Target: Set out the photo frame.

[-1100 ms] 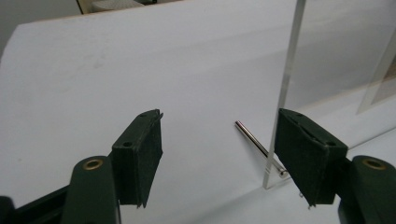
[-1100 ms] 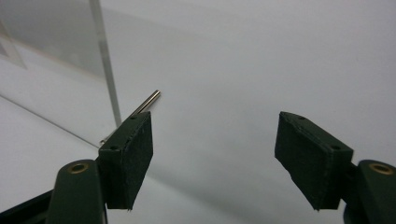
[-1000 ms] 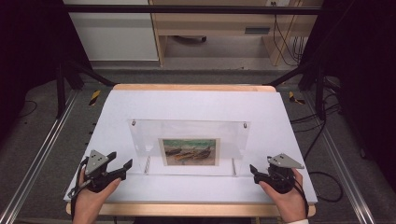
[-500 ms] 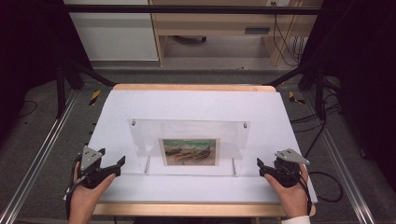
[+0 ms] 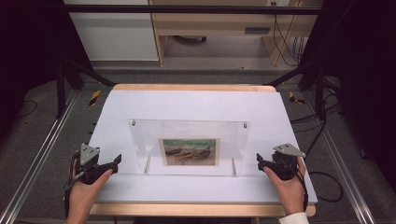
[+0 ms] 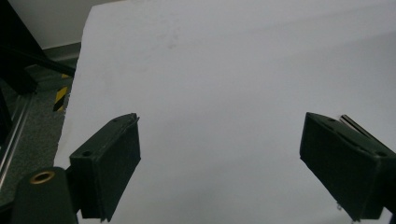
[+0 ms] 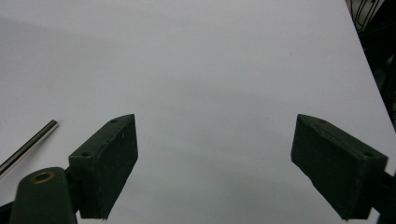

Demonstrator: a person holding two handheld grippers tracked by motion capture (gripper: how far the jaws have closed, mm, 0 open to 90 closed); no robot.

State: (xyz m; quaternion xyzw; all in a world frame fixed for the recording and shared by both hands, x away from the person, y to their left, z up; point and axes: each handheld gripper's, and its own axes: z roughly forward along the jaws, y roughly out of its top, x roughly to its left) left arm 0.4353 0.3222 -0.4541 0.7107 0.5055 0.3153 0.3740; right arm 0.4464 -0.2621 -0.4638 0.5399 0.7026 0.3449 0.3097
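A clear acrylic picture frame (image 5: 189, 135) stands upright at mid-table on two metal legs, with a boat picture (image 5: 190, 151) in its lower middle. My left gripper (image 5: 116, 161) rests just left of the frame, apart from it. Its jaws have just been opening and are open, with bare white table between them (image 6: 222, 126). My right gripper (image 5: 259, 161) sits just right of the frame. It too has just been opening, and it stands open over bare table (image 7: 215, 123). One metal leg (image 7: 28, 147) shows at the left of the right gripper view.
The white table top (image 5: 196, 105) has a wooden front edge (image 5: 196, 210) and drops off close beside each hand. Black stand legs (image 5: 74, 70) flank the table. Cables (image 5: 327, 182) lie on the floor at right. A wooden cabinet (image 5: 215, 28) stands behind.
Both hands have slid outward, away from the frame's ends, the left one leftward and the right one rightward. Both pairs of jaws stand wider than before.
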